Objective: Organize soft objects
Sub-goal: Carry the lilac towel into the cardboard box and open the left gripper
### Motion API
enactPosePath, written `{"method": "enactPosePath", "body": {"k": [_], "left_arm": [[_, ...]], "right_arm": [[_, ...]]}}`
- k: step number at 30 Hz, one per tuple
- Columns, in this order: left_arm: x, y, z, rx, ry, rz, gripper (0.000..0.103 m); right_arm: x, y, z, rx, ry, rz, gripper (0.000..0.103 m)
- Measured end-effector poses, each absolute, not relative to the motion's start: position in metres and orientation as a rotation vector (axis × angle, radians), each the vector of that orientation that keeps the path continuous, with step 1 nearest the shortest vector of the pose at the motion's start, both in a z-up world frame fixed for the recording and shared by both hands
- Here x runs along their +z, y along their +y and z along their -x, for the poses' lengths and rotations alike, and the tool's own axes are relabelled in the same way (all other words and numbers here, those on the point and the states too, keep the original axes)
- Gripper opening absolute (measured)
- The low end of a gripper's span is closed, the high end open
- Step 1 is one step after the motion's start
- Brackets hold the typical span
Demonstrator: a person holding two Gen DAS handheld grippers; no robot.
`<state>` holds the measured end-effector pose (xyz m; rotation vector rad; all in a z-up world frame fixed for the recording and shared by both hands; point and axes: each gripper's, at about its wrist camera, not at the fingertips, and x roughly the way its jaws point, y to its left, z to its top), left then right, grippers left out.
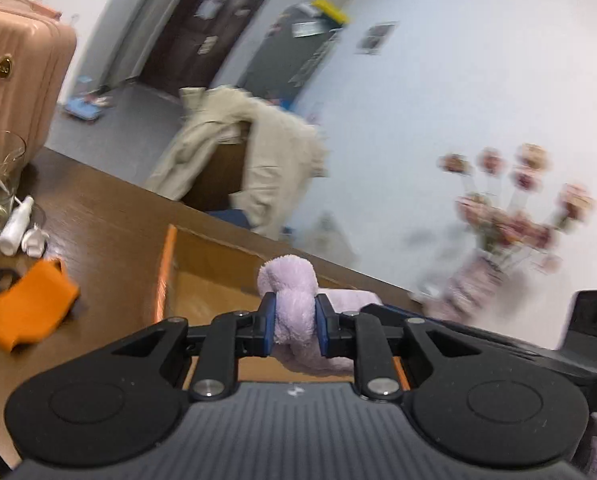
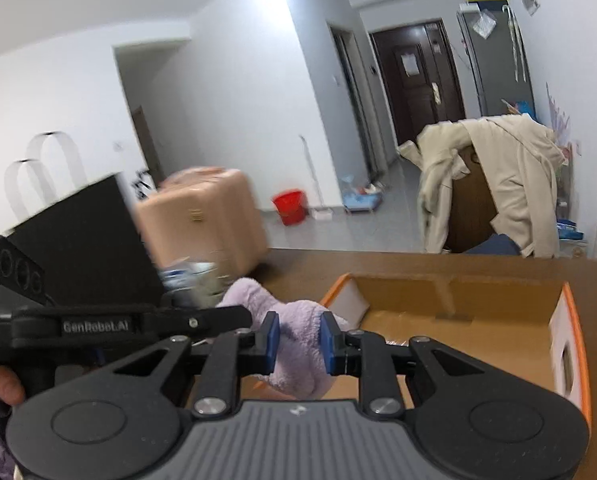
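Lilac fleece towel (image 1: pixel 294 308): pinched by left gripper (image 1: pixel 295 320) and right gripper (image 2: pixel 298 340), beside cardboard box (image 2: pixel 458 292). Keep both grips level; lower it flat inside the box.

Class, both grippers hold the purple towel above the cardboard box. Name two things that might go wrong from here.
1. Each gripper, left and right, pinches only a bunched fold of the towel, so it may slip out.
2. The towel hangs near the box rim at one end, so part could drape over the rim rather than land inside.
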<state>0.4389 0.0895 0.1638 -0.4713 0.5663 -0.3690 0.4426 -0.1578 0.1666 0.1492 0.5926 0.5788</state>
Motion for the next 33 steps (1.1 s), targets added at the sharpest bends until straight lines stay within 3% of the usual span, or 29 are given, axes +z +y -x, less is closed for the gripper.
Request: {"method": "enactPosePath", "body": {"k": [2, 6, 10, 12, 15, 19, 23, 27, 30, 33], "left_arm": [[0.156, 0.08, -0.481, -0.319, 0.61, 0.451, 0.021], [0.12, 0.054, -0.555, -0.206, 0.713, 0.363, 0.022], [0.097, 0.04, -0.599, -0.101, 0.756, 0.262, 0.027], [0.093, 0.035, -0.609, -0.07, 0.783, 0.194, 0.049], [0.097, 0.039, -0.606, -0.083, 0.759, 0.187, 0.068], [0.115, 0.044, -0.596, -0.087, 0.748, 0.191, 0.075], [0.144, 0.048, -0.569, -0.082, 0.709, 0.163, 0.082], [0.181, 0.057, -0.52, -0.105, 0.66, 0.144, 0.086], [0.206, 0.059, -0.477, -0.131, 0.613, 0.12, 0.097], [0.227, 0.059, -0.424, -0.168, 0.554, 0.081, 0.1]], "right_arm": [[0.158, -0.154, -0.496, 0.549, 0.659, -0.139, 0.021], [0.105, -0.14, -0.586, 0.427, 0.774, -0.113, 0.01], [0.056, -0.131, -0.626, 0.353, 0.821, -0.105, 0.009], [0.046, -0.131, -0.63, 0.327, 0.828, -0.109, 0.012], [0.049, -0.142, -0.627, 0.334, 0.794, -0.143, 0.014], [0.066, -0.159, -0.621, 0.33, 0.771, -0.148, 0.031], [0.096, -0.178, -0.605, 0.315, 0.731, -0.159, 0.038], [0.135, -0.194, -0.565, 0.308, 0.663, -0.153, 0.056], [0.164, -0.21, -0.523, 0.328, 0.622, -0.15, 0.062], [0.186, -0.229, -0.47, 0.338, 0.568, -0.147, 0.073]]}}
